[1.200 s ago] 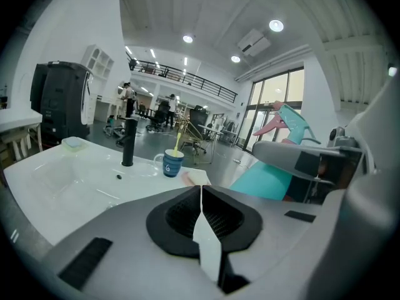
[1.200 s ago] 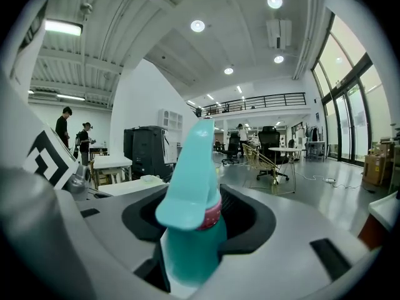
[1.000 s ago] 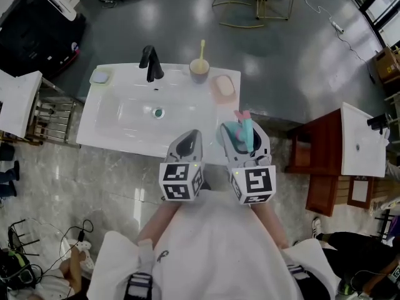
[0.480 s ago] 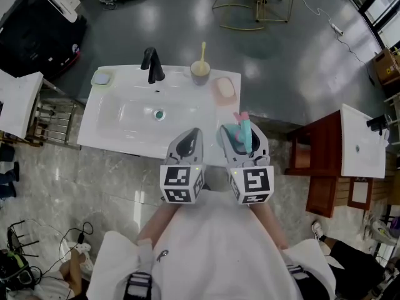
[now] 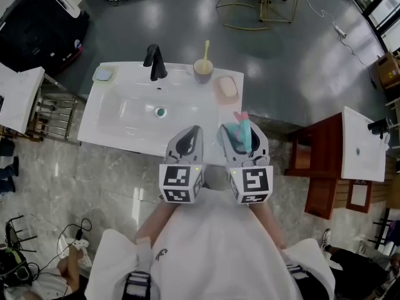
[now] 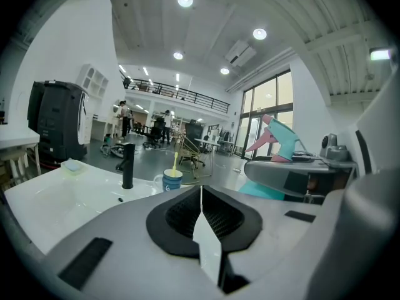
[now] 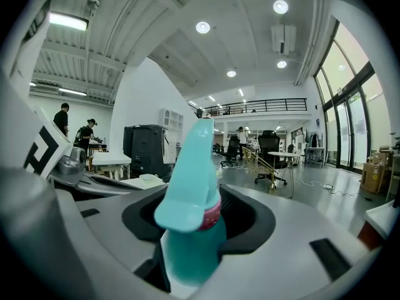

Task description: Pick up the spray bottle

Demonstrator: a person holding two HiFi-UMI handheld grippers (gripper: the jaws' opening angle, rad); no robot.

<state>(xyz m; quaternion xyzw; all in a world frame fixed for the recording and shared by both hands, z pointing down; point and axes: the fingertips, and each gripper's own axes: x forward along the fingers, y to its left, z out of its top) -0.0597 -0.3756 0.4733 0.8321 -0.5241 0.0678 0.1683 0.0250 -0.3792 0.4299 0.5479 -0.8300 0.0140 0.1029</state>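
The spray bottle [image 5: 243,134] is teal with a pink trigger and a pink collar. It stands upright between the jaws of my right gripper [image 5: 240,140], which is shut on its body, in the air in front of the white sink [image 5: 105,132]. The right gripper view shows the bottle [image 7: 192,225] filling the gap of that gripper [image 7: 190,258]. Close to the left of it, my left gripper [image 5: 187,145] is shut on nothing; its jaws meet along a thin line [image 6: 201,206]. From the left gripper view the bottle [image 6: 283,144] shows at the right.
On the sink's back rim are a black faucet [image 5: 154,62], a cup with a yellow toothbrush [image 5: 203,68], a soap dish [image 5: 226,87] and a small green dish [image 5: 103,74]. A red-brown cabinet [image 5: 323,161] with a second white basin [image 5: 362,144] stands at the right.
The head view has drifted slightly, so the sink sits a little lower in the picture. Both grippers keep their places and the bottle stays in the right one.
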